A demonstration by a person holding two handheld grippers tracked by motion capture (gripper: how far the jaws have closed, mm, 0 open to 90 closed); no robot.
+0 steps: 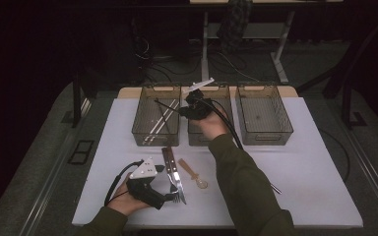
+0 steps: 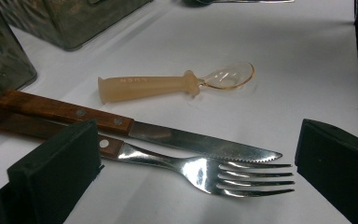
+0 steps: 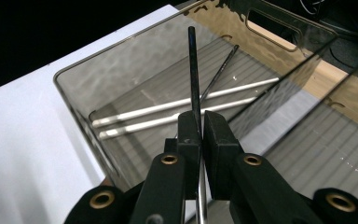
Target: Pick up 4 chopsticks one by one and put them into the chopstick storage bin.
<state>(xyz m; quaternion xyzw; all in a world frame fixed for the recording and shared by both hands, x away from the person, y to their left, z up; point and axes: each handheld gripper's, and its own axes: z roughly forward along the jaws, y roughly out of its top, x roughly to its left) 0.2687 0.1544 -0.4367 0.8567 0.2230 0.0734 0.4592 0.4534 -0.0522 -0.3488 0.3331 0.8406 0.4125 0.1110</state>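
The high view is dim: the white table (image 1: 295, 162) is lit from above while the room around it falls to near black. In the left gripper view the fork (image 2: 200, 170) and knife (image 2: 135, 130) blade carry bright glare, and the 2 near jaws are soft. The right gripper view is sharp, with reflections rippling on the left bin (image 3: 121, 74).
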